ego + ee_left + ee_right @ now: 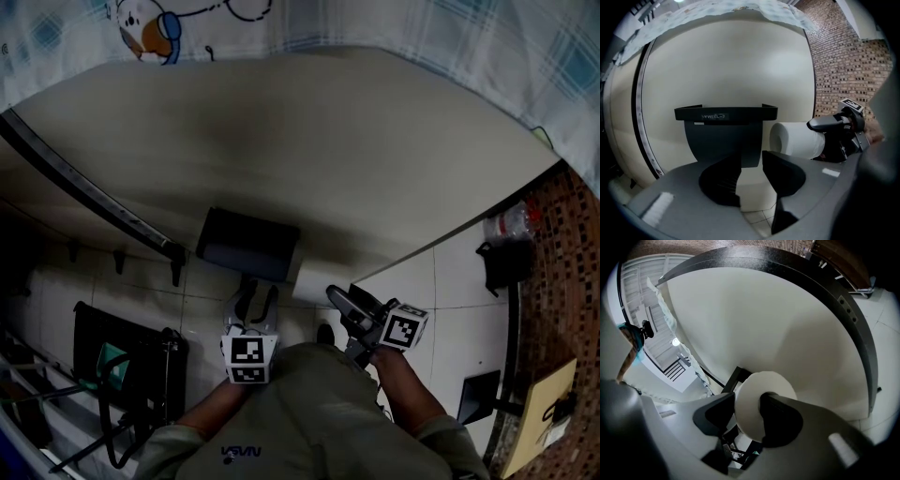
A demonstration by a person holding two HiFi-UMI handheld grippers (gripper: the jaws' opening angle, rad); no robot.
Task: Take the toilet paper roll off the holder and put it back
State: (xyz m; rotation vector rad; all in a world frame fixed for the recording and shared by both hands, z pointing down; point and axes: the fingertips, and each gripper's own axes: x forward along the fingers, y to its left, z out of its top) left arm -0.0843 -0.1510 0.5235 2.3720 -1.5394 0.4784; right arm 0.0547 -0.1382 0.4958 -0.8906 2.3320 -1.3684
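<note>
A white toilet paper roll (312, 284) sticks out sideways at the right of a black wall holder (247, 246) with a flat shelf on top. My right gripper (336, 298) is shut on the roll (751, 397), one jaw in its core and the other on its outer face. In the left gripper view the roll (794, 138) hangs beside the holder (725, 126), with the right gripper (830, 123) at its far end. My left gripper (253, 300) sits just below the holder, open, with nothing between its jaws.
The holder is mounted on a curved cream wall (375, 159) with a black rail (84, 187) running across it. A brick wall (843, 61) stands to the right. On the tiled floor are a dark rack (122, 370) at left and a plastic bottle (512, 223) at right.
</note>
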